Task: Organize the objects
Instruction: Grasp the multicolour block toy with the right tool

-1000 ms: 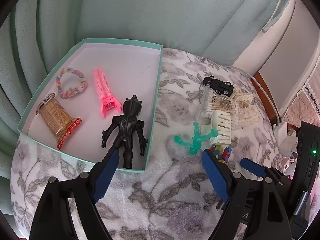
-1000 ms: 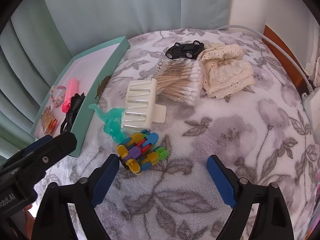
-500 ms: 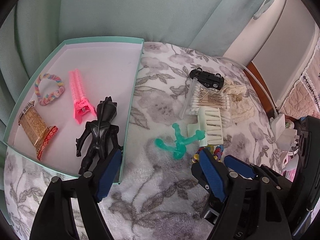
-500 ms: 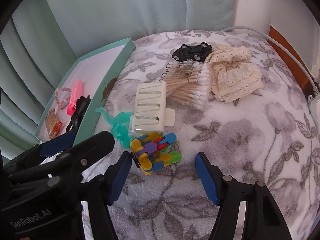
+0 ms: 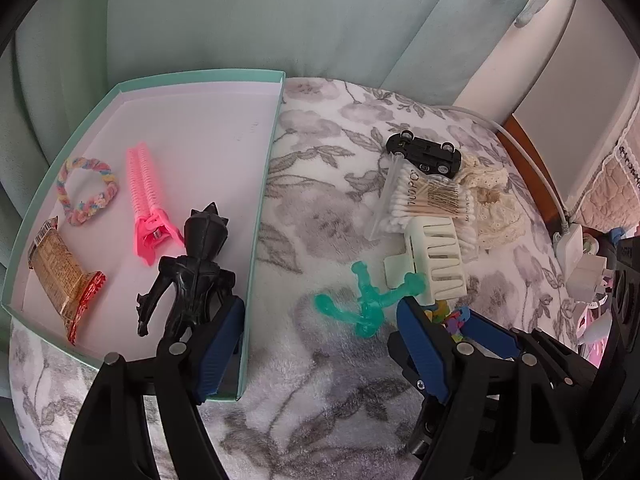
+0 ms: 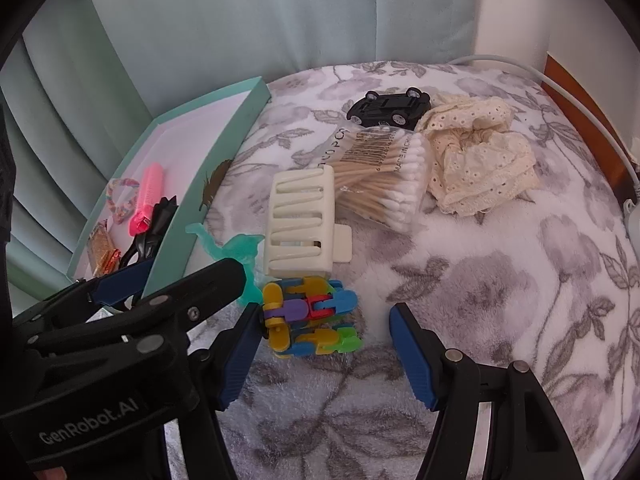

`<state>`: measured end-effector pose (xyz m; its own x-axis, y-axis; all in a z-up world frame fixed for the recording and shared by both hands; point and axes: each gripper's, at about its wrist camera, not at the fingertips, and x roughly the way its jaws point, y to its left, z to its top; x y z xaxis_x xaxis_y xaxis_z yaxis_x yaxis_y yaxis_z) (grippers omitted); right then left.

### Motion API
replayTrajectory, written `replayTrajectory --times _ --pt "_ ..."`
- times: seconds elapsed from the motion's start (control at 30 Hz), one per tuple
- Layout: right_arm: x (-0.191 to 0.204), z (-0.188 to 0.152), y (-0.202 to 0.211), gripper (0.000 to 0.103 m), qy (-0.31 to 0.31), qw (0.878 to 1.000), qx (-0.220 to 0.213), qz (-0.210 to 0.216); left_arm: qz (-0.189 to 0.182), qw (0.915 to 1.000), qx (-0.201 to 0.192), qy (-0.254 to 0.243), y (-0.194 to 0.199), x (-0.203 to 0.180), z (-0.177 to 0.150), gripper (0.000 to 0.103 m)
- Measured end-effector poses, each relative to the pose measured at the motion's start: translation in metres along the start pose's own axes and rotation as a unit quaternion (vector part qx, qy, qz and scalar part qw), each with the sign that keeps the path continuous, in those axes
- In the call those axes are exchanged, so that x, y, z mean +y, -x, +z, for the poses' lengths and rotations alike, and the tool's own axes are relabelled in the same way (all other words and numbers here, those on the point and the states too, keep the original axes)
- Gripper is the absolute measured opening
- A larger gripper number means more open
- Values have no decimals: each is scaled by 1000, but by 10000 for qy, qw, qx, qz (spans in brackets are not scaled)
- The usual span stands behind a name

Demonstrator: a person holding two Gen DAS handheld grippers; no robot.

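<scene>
Right gripper (image 6: pixel 322 334) nearer, fingers spread — around knobbly plastic block toy (image 6: pixel 310 316) — on plush blanket (image 6: pixel 480 288).

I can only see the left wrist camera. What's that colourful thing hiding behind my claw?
Observer: It's a toy made of snapped-together plastic links: yellow, purple, red, blue and green.
Operator: Is anything grabbing it?
Observer: Not yet. The right claw is open, with one finger on each side of the toy.
Operator: Anything else I can't see?
Observer: The teal box has a brown mark on its outer wall, on the side facing the toys.
</scene>
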<state>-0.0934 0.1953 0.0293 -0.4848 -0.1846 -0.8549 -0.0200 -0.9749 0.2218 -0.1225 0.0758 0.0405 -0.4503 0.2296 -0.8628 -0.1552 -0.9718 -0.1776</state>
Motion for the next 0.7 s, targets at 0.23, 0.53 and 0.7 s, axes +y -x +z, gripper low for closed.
replayTrajectory --times 0.23,0.53,0.7 --pt "0 0 -1 68 29 10000 -33 -9 113 9999 20 -78 -6 -1 5 74" --pt "0 0 -2 69 31 10000 -52 -12 198 9998 51 -9 -5 6 8 60" --pt "-1 0 -1 68 -40 10000 -78 31 95 9999 -109 -31 7 4 10 60"
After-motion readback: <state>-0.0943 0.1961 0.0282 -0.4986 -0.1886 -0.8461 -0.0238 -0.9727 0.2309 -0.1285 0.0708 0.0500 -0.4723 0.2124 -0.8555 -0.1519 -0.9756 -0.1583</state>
